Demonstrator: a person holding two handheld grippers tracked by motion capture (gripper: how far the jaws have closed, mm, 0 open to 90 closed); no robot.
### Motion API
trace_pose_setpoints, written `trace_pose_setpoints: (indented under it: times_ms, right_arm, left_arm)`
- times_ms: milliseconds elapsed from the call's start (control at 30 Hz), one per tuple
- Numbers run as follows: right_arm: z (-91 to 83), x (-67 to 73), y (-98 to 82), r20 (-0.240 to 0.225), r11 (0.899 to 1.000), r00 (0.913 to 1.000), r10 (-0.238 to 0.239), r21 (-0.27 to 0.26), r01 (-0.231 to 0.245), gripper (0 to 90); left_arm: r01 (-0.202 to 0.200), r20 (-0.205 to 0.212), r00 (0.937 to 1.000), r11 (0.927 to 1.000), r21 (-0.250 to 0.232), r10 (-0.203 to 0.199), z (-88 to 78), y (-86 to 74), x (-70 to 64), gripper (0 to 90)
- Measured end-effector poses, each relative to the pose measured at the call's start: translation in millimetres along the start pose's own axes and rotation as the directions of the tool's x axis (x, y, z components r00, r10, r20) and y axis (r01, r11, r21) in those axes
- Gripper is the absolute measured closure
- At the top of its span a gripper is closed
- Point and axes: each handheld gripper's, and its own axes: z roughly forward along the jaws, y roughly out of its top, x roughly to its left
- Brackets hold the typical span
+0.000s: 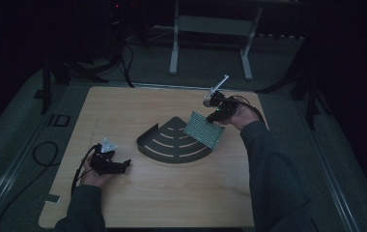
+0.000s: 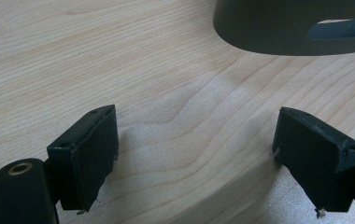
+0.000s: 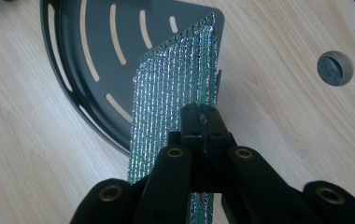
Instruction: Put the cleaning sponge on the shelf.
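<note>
On the left of the high view, the left gripper (image 1: 123,164) lies low over the wooden table (image 1: 138,203), held by the person's left hand (image 1: 94,176), its tips pointing toward the dark tray. In the left gripper view its two black jaws stand spread wide, with bare wood grain between them and nothing touching the pads (image 2: 96,158); the curved edge of the tray (image 2: 278,32) sits ahead of them at the top of that view, apart from the jaws.

In the middle of the table lies the black quarter-round tray (image 1: 172,145), a fan-shaped metal shelf with a low rim and curved slots cut through its floor.

Further right, the glittering mesh sheet (image 1: 204,129), a flat rectangular piece with a green-silver sheen, hangs tilted above the tray's right edge. In the right gripper view the sheet (image 3: 175,107) stands on edge, partly over the tray's slotted floor (image 3: 96,60) and partly over the table beside it; whether its far corner touches the tray cannot be told.

The right gripper (image 1: 215,115) pinches the sheet's near edge, its jaws pressed together on it in the right gripper view (image 3: 203,126). The right hand (image 1: 242,116) holds it near the table's far right, where a round hole (image 3: 335,68) is cut in the wood
</note>
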Motion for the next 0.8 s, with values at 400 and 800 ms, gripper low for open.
trace_pose_setpoints:
  times_ms: [400, 800]
  right_arm:
    - [16.8, 0.0, 12.6, 0.007, 1.0, 0.9997, 0.024, -0.011, -0.024, 90.0]
    - [36.4, 1.9, 18.1, 0.008, 0.999, 0.9993, 0.036, 0.0, -0.036, 90.0]
  left_arm:
    - [0.0, 0.001, 1.0, 1.0, -0.001, 0.0, 0.1, 0.1, 0.0, 14.8]
    - [0.001, 0.002, 1.0, 1.0, -0.001, -0.001, 0.1, 0.0, 0.0, 14.8]
